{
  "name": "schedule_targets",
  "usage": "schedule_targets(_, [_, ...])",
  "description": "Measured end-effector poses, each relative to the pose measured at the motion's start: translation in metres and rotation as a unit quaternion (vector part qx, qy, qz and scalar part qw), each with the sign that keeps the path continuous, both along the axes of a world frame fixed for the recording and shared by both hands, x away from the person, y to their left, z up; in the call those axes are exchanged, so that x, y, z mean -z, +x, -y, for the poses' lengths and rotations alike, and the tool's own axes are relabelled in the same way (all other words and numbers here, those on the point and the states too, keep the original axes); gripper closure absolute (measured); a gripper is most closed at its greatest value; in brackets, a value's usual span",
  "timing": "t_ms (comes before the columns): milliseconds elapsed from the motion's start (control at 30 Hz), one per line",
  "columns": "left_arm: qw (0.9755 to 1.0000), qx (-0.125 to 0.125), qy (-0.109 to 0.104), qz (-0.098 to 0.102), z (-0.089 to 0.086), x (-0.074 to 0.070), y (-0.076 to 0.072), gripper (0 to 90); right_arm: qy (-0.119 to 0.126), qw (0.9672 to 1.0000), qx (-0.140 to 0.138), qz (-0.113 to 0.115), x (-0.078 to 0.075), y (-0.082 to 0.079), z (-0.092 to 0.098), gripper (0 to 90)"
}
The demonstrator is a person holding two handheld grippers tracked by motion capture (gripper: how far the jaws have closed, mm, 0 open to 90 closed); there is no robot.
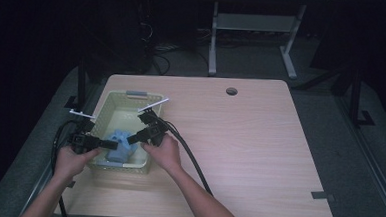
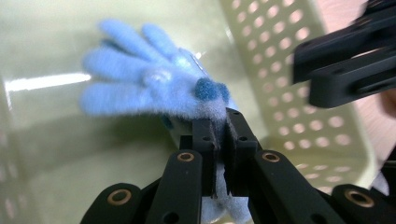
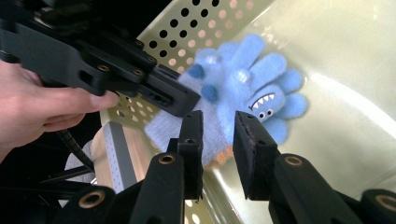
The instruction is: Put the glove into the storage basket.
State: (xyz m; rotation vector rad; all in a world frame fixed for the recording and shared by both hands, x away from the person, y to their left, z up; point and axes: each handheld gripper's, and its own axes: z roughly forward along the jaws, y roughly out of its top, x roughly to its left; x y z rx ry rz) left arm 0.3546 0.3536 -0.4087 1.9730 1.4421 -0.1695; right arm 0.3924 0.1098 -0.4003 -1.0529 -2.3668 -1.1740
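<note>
Left tool point(image 2: 219, 135) is clamping the blue glove point(image 2: 154, 86) inside the basket point(image 1: 112, 100) on the desk; right tool point(image 3: 218, 140) is standing apart, gripping nothing; next: probably release and withdraw.

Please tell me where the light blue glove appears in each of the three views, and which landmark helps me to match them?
High view: the light blue glove lies at the lower left, inside the perforated basket, between the two grippers.
Left gripper view: it fills the upper centre, its edge pinched by the left gripper.
Right gripper view: upper centre-right, just beyond the parted fingers of the right gripper.
Shared landmark: the basket's pale wall with round holes.
</note>
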Motion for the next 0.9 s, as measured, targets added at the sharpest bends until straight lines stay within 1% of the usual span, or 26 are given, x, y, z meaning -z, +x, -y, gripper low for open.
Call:
schedule_targets(67, [0.9998,0.004,0.021,-0.004,0.003,0.001,0.001,84.6,0.000,1.0000,-0.001,0.003,-0.002,-0.001,0.001,72.3])
schedule_targets(167, [0.9990,0.011,0.039,-0.015,0.007,0.003,0.003,83.1,-0.002,1.0000,-0.001,0.006,-0.003,-0.001,0.002,71.9])
schedule_targets(200, [0.9983,0.014,0.052,-0.020,0.009,0.004,0.005,78.5,-0.002,1.0000,0.000,0.007,-0.004,-0.002,0.002,71.4])
schedule_targets(233, [0.9983,0.014,0.052,-0.020,0.009,0.004,0.005,76.2,-0.002,1.0000,0.000,0.007,-0.004,-0.002,0.002,71.4])
schedule_targets(267, [0.9982,0.006,0.055,-0.022,0.012,0.005,0.006,76.2,-0.002,1.0000,-0.001,0.008,-0.004,-0.002,0.003,71.4])
schedule_targets(300, [0.9980,0.004,0.058,-0.024,0.012,0.005,0.006,70.4,-0.002,1.0000,0.000,0.009,-0.005,-0.003,0.003,71.2])
schedule_targets(333, [0.9973,-0.004,0.068,-0.027,0.012,0.006,0.007,61.2,-0.004,0.9999,-0.001,0.013,-0.006,-0.003,0.005,71.1])
schedule_targets(400, [0.9965,-0.006,0.078,-0.028,0.012,0.005,0.008,60.0,-0.003,0.9999,0.000,0.015,-0.008,-0.004,0.006,71.1])
schedule_targets(433, [0.9965,-0.006,0.078,-0.028,0.012,0.005,0.008,59.5,-0.004,0.9998,0.001,0.017,-0.009,-0.004,0.007,71.0])
schedule_targets(467, [0.9962,-0.007,0.083,-0.028,0.011,0.003,0.008,59.5,-0.004,0.9998,0.001,0.017,-0.009,-0.004,0.007,71.0])
schedule_targets(500, [0.9960,-0.009,0.085,-0.026,0.011,0.002,0.008,60.5,-0.005,0.9997,0.001,0.022,-0.012,-0.005,0.009,70.8])
schedule_targets(533, [0.9962,-0.017,0.084,-0.018,0.009,-0.002,0.009,60.9,-0.004,0.9997,0.002,0.024,-0.013,-0.006,0.010,70.8])
schedule_targets(567, [0.9962,-0.017,0.084,-0.018,0.009,-0.002,0.009,61.5,-0.004,0.9997,0.002,0.024,-0.013,-0.006,0.010,70.8])
schedule_targets(633, [0.9960,-0.018,0.087,-0.012,0.006,-0.006,0.009,61.8,-0.003,0.9996,0.003,0.027,-0.015,-0.006,0.013,70.8])
schedule_targets(667, [0.9961,-0.019,0.086,-0.007,0.006,-0.008,0.009,63.0,-0.001,0.9995,0.002,0.032,-0.016,-0.006,0.015,70.8])
schedule_targets(700, [0.9963,-0.020,0.083,-0.003,0.006,-0.009,0.009,66.9,-0.001,0.9993,0.004,0.036,-0.017,-0.007,0.017,70.8])
schedule_targets(733, [0.9963,-0.016,0.084,-0.001,0.007,-0.010,0.009,70.1,0.000,0.9993,0.005,0.037,-0.017,-0.007,0.018,70.8])
schedule_targets(767, [0.9960,-0.013,0.088,-0.005,0.009,-0.010,0.009,72.3,0.001,0.9994,0.006,0.035,-0.018,-0.007,0.020,70.8])
schedule_targets(800, [0.9944,-0.002,0.104,-0.013,0.013,-0.008,0.011,74.4,0.004,0.9992,0.010,0.038,-0.019,-0.008,0.022,70.8])
schedule_targets(833, [0.9944,-0.002,0.104,-0.013,0.013,-0.008,0.011,74.9,0.003,0.9992,0.007,0.040,-0.020,-0.007,0.023,70.8])
schedule_targets(867, [0.9930,0.009,0.116,-0.019,0.016,-0.005,0.012,74.9,0.003,0.9992,0.007,0.040,-0.020,-0.007,0.023,70.8])
schedule_targets(900, [0.9919,0.012,0.124,-0.024,0.020,-0.003,0.013,75.6,0.005,0.9992,0.010,0.038,-0.022,-0.009,0.024,70.8])
